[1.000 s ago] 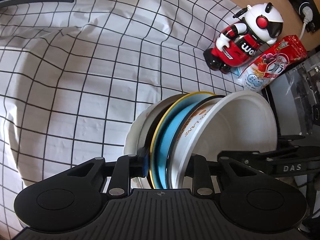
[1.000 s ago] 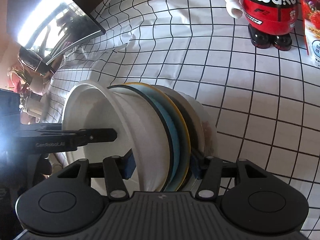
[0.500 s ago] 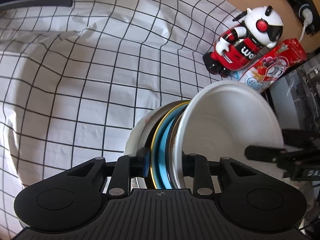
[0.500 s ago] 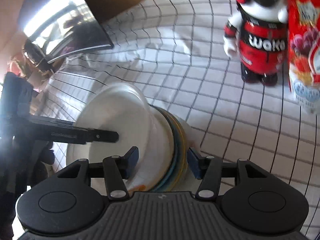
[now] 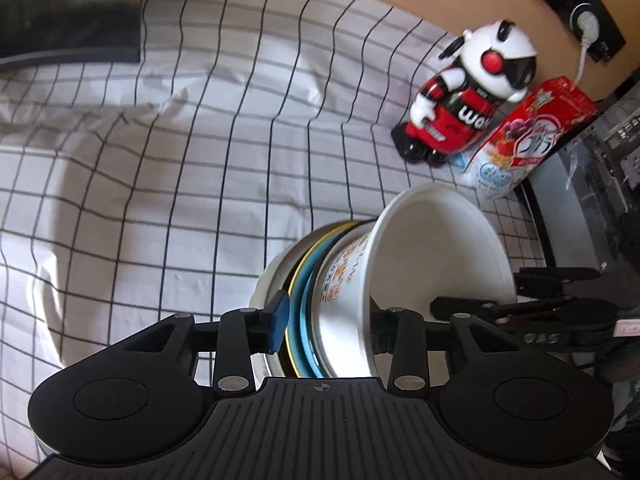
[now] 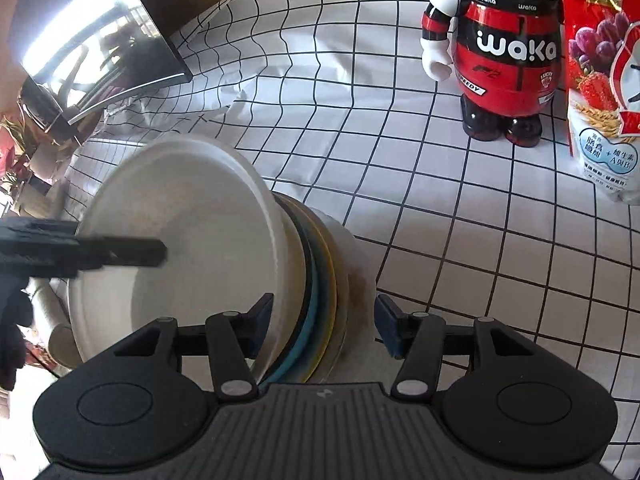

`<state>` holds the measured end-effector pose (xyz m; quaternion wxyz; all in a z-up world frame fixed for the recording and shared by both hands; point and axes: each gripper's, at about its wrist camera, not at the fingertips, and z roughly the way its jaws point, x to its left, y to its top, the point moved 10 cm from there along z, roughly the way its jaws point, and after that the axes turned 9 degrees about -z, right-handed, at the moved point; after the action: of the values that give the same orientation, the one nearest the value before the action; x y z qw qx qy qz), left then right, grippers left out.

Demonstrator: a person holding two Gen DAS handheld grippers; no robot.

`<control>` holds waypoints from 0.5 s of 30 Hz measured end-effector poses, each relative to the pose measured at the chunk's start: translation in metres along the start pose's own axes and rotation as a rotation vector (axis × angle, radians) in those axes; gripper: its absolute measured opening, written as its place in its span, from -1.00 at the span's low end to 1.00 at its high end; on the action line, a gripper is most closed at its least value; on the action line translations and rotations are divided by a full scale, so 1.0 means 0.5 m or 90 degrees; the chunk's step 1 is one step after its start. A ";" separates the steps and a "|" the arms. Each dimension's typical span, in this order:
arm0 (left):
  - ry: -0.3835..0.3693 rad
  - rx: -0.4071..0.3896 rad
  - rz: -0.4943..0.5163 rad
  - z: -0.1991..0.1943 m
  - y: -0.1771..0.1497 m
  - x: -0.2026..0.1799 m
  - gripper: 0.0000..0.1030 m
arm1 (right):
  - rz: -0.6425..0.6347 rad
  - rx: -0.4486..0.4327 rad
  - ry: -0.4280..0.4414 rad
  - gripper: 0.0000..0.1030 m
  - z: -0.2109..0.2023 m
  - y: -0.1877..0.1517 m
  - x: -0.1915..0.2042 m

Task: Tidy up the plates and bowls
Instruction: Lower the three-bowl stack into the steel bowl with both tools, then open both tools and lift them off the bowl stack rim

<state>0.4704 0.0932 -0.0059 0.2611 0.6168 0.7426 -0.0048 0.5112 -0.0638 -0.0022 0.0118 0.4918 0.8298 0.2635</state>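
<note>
A stack of plates (image 6: 324, 280) with a white bowl (image 6: 192, 240) nested on it lies tipped on its side over the checked cloth (image 6: 440, 200). My right gripper (image 6: 322, 320) straddles the stack. One pad is inside the bowl, the other at the back of the bottom white plate, and their tips touch. My left gripper (image 5: 328, 320) straddles the same stack from the other side. Its jaws are opening, with its blue pad just off the plates (image 5: 308, 300) and its other finger inside the bowl (image 5: 440, 248). Each gripper's finger shows in the other's view, reaching into the bowl.
A red and white toy robot (image 6: 500, 60) and a red snack bag (image 6: 600, 80) stand at the back right. A dark shiny box (image 5: 68, 20) sits at the back left. A black wall socket (image 5: 580, 20) holds a white plug. Black equipment (image 5: 600, 200) borders the cloth's right edge.
My left gripper's jaws have spread off the stack and it has risen a little. The bowl has tipped away from the plates, baring its printed side. My right gripper keeps its width.
</note>
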 end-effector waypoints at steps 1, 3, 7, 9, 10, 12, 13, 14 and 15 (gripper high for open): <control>-0.005 -0.005 0.002 -0.008 0.003 -0.005 -0.19 | 0.000 0.000 0.002 0.05 0.000 -0.001 0.002; -0.008 -0.012 0.010 -0.018 0.008 -0.015 -0.19 | 0.000 -0.003 -0.001 0.05 -0.003 -0.002 0.005; 0.025 -0.008 0.045 -0.002 0.005 -0.014 -0.19 | 0.001 -0.019 -0.032 0.06 -0.011 -0.003 0.006; 0.034 -0.003 0.057 0.009 0.002 -0.006 -0.24 | 0.013 -0.036 -0.037 0.06 -0.021 -0.003 0.008; 0.030 -0.001 0.058 0.013 0.002 -0.001 -0.24 | 0.020 -0.051 -0.036 0.06 -0.029 -0.001 0.011; 0.005 0.000 0.056 0.010 0.004 0.006 -0.25 | 0.032 -0.077 -0.033 0.06 -0.046 0.005 0.016; -0.012 -0.001 0.056 0.004 0.007 0.007 -0.25 | 0.043 -0.094 -0.036 0.06 -0.058 0.008 0.019; -0.031 -0.002 0.053 -0.003 0.012 0.008 -0.25 | 0.054 -0.107 -0.044 0.08 -0.067 0.012 0.019; -0.048 -0.007 0.052 -0.010 0.020 0.010 -0.25 | 0.066 -0.120 -0.055 0.12 -0.076 0.014 0.018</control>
<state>0.4771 0.1017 -0.0002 0.2924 0.6442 0.7066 -0.0134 0.5018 -0.0699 0.0360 0.0800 0.5420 0.7734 0.3190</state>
